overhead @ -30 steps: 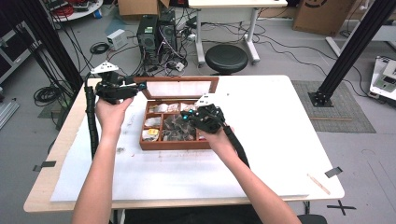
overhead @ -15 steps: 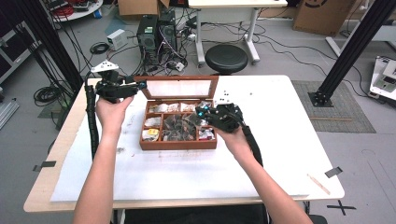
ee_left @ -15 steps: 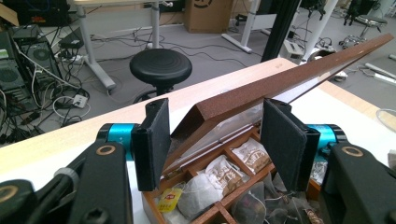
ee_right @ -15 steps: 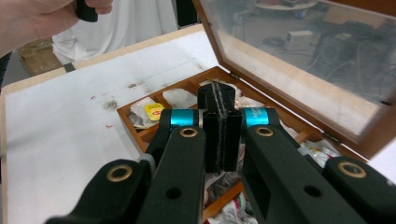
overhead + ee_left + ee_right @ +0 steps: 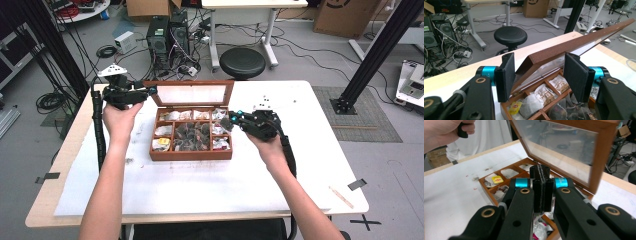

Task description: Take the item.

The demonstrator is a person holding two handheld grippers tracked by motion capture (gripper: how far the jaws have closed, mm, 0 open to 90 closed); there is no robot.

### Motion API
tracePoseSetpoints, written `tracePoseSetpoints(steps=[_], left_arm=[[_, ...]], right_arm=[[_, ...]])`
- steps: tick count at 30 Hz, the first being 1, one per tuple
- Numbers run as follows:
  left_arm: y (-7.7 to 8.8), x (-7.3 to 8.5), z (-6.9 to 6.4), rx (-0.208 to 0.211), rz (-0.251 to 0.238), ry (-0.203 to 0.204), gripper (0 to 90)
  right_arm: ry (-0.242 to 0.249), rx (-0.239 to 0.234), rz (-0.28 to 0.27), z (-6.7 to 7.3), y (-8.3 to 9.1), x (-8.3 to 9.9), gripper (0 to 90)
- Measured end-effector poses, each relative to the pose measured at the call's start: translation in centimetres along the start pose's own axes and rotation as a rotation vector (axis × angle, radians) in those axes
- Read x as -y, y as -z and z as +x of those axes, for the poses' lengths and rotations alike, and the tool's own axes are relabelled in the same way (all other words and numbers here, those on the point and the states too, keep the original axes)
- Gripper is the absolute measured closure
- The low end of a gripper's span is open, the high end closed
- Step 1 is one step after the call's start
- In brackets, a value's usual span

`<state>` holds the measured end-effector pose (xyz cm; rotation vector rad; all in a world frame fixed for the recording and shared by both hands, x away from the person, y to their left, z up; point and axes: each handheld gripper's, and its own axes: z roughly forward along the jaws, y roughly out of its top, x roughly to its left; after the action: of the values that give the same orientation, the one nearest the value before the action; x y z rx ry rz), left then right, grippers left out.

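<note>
My left gripper point(image 5: 145, 92), upper left of the high frame, has its jaws spread around the corner of the glass-paned lid point(image 5: 579, 42) of the wooden tea box point(image 5: 192, 155). In its own view the pads point(image 5: 506, 75) stand on either side of the lid's edge with gaps showing, so I read it as bracketing the lid, not clamping it. The box sits mid-table, lid propped up, tea bags point(image 5: 536, 96) in its compartments. My right gripper point(image 5: 232, 120) is clenched with nothing between its jaws, at the box's right edge.

The risk I see: the lid is only loosely cradled, so if my left hand drifts it could drop shut, or the box could slide on the white sheet point(image 5: 200, 185).

Since a second ago, the right gripper has slid rightward from over the compartments; the left has not moved.
</note>
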<state>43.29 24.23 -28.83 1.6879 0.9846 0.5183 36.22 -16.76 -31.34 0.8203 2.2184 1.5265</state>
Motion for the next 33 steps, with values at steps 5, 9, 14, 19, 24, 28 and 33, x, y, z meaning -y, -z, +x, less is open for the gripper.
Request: tracePoseSetpoints(steps=[5, 9, 14, 19, 24, 28, 33], left_arm=[[0.0, -0.1, 0.0, -0.002, 0.001, -0.001, 43.0], [-0.1, -0.1, 0.0, -0.004, -0.001, -0.001, 43.0], [-0.1, -0.1, 0.0, -0.004, -0.001, 0.001, 43.0], [-0.1, -0.1, 0.0, -0.004, -0.002, 0.001, 43.0], [-0.1, -0.1, 0.0, -0.005, -0.001, 0.0, 43.0], [-0.1, -0.1, 0.0, -0.007, 0.0, -0.001, 43.0], [-0.1, -0.1, 0.0, -0.01, -0.001, -0.002, 42.9]], right_arm=[[-0.021, 0.022, -0.023, -1.0, 1.4, 0.4, 90.0], [-0.032, 0.037, -0.047, -1.8, 2.7, 0.6, 90.0], [-0.05, 0.064, -0.058, -2.7, 3.9, 1.1, 90.0], [-0.053, 0.095, -0.055, -3.4, 5.0, 1.7, 90.0], [-0.065, 0.123, -0.058, -4.2, 5.9, 2.4, 90.0], [-0.08, 0.14, -0.06, -4.8, 6.5, 3.0, 90.0], [-0.085, 0.169, -0.055, -5.6, 7.0, 3.7, 90.0]])
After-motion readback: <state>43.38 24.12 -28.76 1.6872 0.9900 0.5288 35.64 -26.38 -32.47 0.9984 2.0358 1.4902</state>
